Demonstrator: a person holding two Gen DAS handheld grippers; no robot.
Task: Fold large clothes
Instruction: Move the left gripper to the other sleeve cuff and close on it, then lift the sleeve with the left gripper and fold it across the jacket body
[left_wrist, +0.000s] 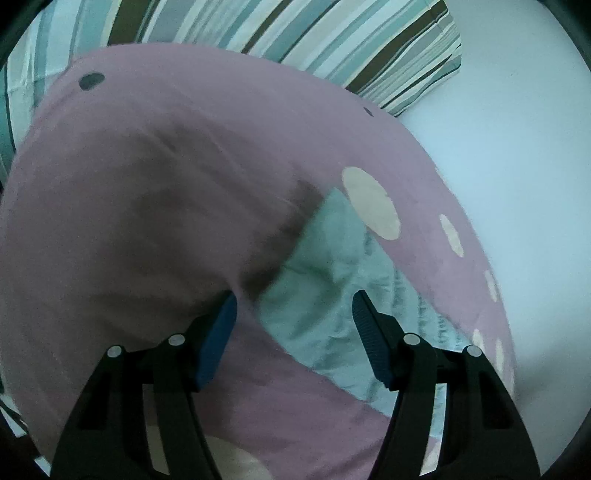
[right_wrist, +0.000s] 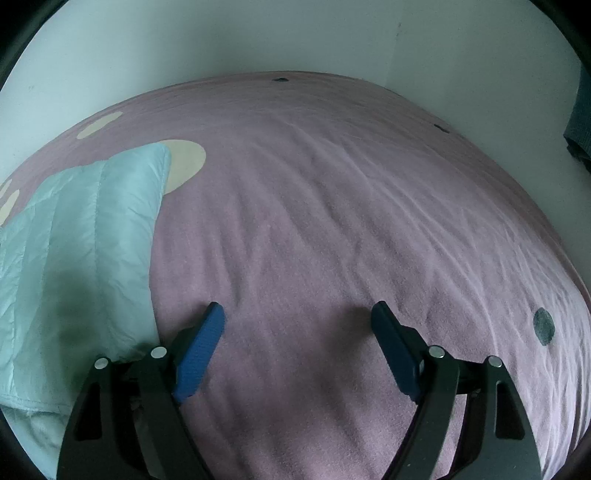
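Pale mint quilted jacket (right_wrist: 74, 251) lies flat on the pink blanket (right_wrist: 332, 221), left of the right gripper (right_wrist: 297, 321) in right wrist view. Right gripper w/ fingers spread, nothing between, hovering over bare blanket. Left gripper (left_wrist: 293, 310) also spread, jacket (left_wrist: 332, 295) between and beyond its blue pads (left_wrist: 218, 347); a pink fold covers part of it. Striped pillow (left_wrist: 332, 40) at far edge, white wall (right_wrist: 184, 44) behind.
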